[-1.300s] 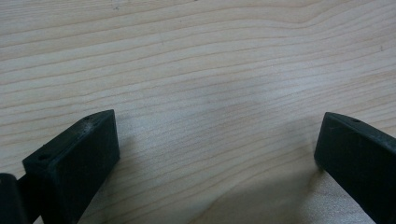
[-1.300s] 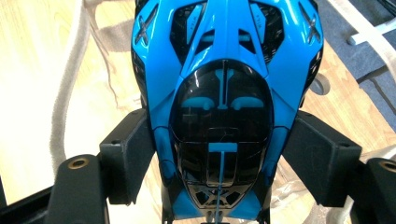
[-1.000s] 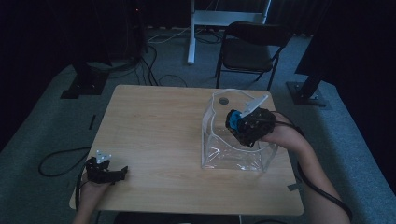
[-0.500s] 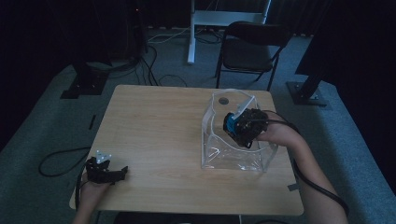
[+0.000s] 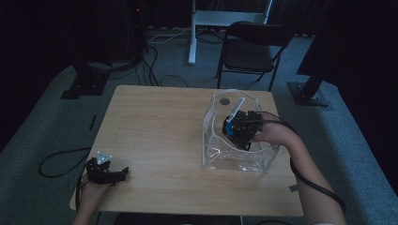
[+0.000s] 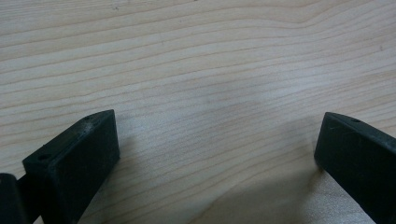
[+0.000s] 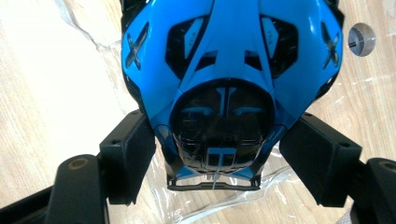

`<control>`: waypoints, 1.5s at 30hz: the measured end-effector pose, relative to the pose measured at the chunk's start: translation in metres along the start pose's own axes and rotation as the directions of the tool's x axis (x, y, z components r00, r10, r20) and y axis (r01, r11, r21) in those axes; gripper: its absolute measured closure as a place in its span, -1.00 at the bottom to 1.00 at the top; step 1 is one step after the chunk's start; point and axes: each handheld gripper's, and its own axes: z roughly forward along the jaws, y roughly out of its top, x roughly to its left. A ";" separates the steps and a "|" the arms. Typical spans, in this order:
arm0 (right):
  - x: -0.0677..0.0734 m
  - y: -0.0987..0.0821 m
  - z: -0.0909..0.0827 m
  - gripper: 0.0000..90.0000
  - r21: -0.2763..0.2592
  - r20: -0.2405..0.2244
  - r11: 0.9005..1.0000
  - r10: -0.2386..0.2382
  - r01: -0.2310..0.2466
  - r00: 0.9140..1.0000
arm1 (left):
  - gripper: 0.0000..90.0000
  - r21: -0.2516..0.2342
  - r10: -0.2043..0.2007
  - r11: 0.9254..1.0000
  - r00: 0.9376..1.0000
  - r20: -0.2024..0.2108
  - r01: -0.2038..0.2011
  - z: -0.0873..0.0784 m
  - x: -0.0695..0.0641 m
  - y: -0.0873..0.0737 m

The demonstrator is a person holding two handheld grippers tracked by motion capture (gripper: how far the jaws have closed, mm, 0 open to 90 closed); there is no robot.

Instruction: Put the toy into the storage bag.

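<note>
right gripper (image 5: 233,130): clamped on blue-and-black toy mask (image 7: 229,79), held inside clear plastic bin (image 5: 216,154) on wooden table (image 5: 155,126). left gripper (image 5: 119,173): jaws apart, nothing between them, resting near table's front-left corner.

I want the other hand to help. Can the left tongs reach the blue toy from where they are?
Probably not yet. The left tongs rest open at the table's near corner, while the blue toy sits in the right tongs inside the clear box, whose walls stand between.
</note>
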 end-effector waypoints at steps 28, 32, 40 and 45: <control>0.005 0.011 0.035 -0.41 0.197 -0.050 0.978 -0.057 0.066 0.997 | -0.99 0.002 0.003 1.000 1.000 0.003 -0.003 0.000 0.000 0.000; 0.006 0.011 0.043 -0.41 0.237 -0.065 0.968 -0.068 0.082 0.996 | -0.99 0.002 0.003 1.000 1.000 0.003 -0.003 0.000 0.000 0.000; 0.009 0.013 0.051 -0.41 0.283 -0.071 0.954 -0.079 0.096 0.994 | -0.99 0.002 0.005 1.000 1.000 0.004 -0.005 0.000 0.000 0.000; 0.008 0.014 0.054 -0.41 0.299 -0.073 0.949 -0.085 0.103 0.994 | -0.99 0.002 0.005 1.000 1.000 0.004 -0.005 0.000 0.000 0.000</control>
